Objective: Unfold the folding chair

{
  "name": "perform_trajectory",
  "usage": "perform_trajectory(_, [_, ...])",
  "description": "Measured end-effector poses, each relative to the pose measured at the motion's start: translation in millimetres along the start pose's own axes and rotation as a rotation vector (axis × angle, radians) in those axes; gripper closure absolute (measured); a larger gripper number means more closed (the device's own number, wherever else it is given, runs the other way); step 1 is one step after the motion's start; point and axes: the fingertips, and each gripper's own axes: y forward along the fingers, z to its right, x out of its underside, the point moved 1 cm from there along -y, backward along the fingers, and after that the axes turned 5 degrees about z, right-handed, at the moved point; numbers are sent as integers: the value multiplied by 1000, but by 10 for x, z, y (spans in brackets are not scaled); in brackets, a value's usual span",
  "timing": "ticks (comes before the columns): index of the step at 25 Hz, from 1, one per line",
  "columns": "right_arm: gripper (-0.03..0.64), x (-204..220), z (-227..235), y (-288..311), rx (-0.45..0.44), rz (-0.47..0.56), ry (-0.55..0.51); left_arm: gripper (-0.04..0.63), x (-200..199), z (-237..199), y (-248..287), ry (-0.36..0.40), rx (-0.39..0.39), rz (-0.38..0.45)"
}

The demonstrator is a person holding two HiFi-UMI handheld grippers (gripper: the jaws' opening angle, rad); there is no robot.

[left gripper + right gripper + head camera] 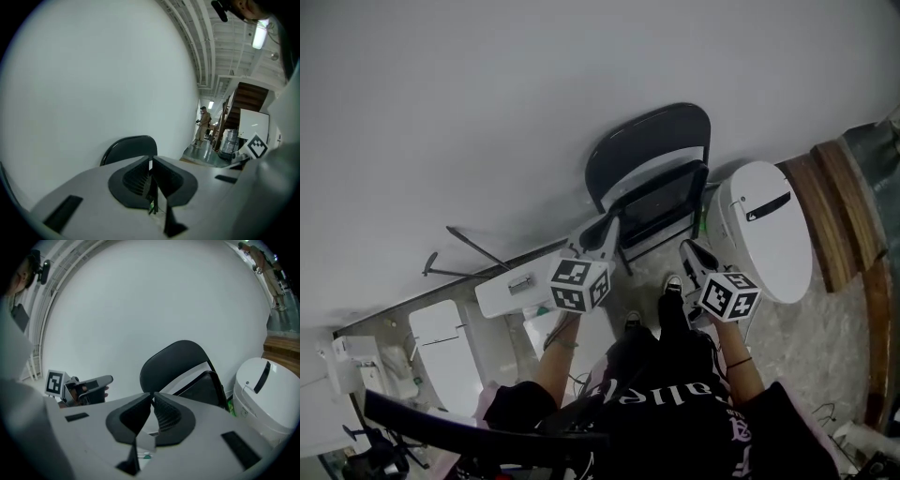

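Note:
A black folding chair (652, 178) leans folded against the white wall, its seat flat against the back. My left gripper (609, 225) is shut and empty, held just short of the chair's left side. My right gripper (687, 247) is also shut and empty, near the chair's lower right edge. In the left gripper view the shut jaws (151, 161) sit below the chair's rounded back (129, 147). Beyond the right gripper (152, 394) in its own view, the chair (180, 364) stands ahead with the left gripper (79, 387) off to the left.
A white rounded appliance (766, 230) stands on the floor right of the chair. Wooden steps (844, 206) rise at the far right. A white cabinet (441, 352) and cluttered gear lie at the lower left. A person (203, 124) stands far down the corridor.

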Motion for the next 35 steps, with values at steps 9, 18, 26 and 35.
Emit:
perform_trajectory(9, [601,-461,612,960,-63,-95,7,478,-420,-601,1111,68,-75,-54])
perform_trajectory(18, [466,-105,1181,1691,-206,-386,96,429,-282,-1131,1948,319,-66,-331])
perform_trajectory(26, [437,220,1713,2178,-138,-413,431,416,-145,-1263,2328,448,67,-584])
perform_trajectory(35, [425,396,1863,2553,-130,-472,471,416,-56,-1118,2572,418,148,-728])
